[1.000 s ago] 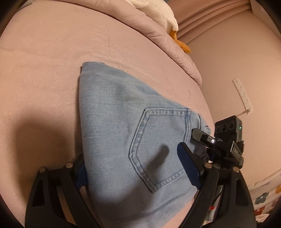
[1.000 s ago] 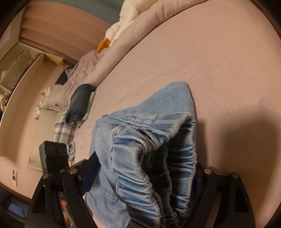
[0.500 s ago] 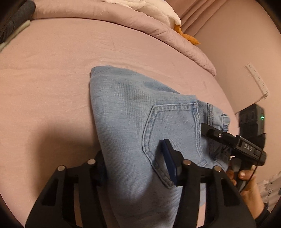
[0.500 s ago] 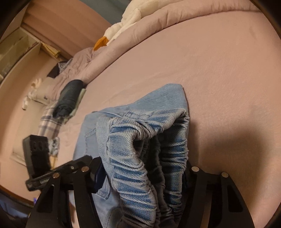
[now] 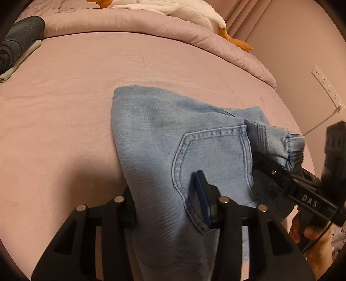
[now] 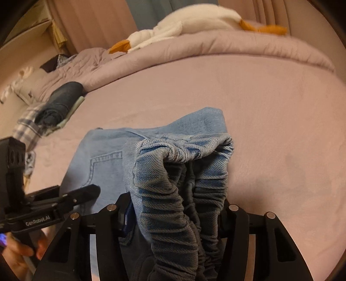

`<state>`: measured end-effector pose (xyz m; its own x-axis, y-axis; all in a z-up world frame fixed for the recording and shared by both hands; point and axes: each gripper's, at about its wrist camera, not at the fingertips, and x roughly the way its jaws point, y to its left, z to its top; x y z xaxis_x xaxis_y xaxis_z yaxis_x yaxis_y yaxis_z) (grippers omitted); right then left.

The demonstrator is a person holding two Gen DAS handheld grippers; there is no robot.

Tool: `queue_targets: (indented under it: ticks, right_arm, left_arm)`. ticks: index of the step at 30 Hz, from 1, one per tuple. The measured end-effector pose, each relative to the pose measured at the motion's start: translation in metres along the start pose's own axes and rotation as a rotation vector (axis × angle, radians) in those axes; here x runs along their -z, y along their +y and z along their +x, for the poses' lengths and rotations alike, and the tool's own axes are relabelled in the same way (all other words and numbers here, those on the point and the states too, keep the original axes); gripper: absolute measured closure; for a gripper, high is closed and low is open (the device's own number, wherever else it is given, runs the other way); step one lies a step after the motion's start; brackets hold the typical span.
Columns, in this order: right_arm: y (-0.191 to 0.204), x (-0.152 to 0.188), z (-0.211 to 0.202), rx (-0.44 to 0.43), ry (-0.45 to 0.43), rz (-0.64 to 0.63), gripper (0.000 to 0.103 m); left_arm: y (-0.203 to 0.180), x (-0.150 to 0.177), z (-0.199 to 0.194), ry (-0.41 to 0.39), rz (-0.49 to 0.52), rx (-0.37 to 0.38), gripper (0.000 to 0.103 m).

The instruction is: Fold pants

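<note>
1. Denim pants (image 5: 164, 138), soft and floppy yet fairly heavy, lie partly folded near the bed's (image 5: 64, 97) front edge.
2. Thick seams and the gathered waistband (image 6: 183, 173) look like the surest holds.
3. Left gripper (image 5: 164, 207) tilts down, jaws closing over the pocket edge.
4. Right gripper (image 6: 175, 207) tilts down, jaws closing around the waistband.

Your pants (image 5: 164, 138) lie on the bed (image 5: 64, 108), at its near edge. Duvet (image 5: 134, 23) runs along the far edge, plush toy (image 5: 194, 10) on top of it. Rolled garment (image 5: 15, 41) sits at the far left corner, seemingly on a folded item. Wall socket strip (image 5: 326, 86) is beyond the right edge.
</note>
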<state>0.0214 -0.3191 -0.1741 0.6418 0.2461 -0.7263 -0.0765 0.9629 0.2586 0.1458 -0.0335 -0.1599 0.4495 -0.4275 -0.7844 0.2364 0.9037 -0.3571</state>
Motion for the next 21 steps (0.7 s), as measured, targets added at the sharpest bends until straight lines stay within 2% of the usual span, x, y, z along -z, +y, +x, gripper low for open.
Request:
queue_targets:
  ticks: [5, 12, 21]
  right_arm:
    - [0.022, 0.0, -0.018, 0.033, -0.065, -0.07, 0.05]
    - [0.046, 0.008, -0.032, 0.025, -0.093, -0.134, 0.051]
    - [0.089, 0.019, -0.042, -0.027, -0.098, -0.228, 0.051]
  left_arm:
    - [-0.002, 0.002, -0.013, -0.033, 0.004, 0.0, 0.079]
    - [-0.001, 0.015, -0.041, -0.072, 0.0, -0.052, 0.081]
    - [0.011, 0.031, -0.077, -0.122, -0.026, -0.091, 0.084]
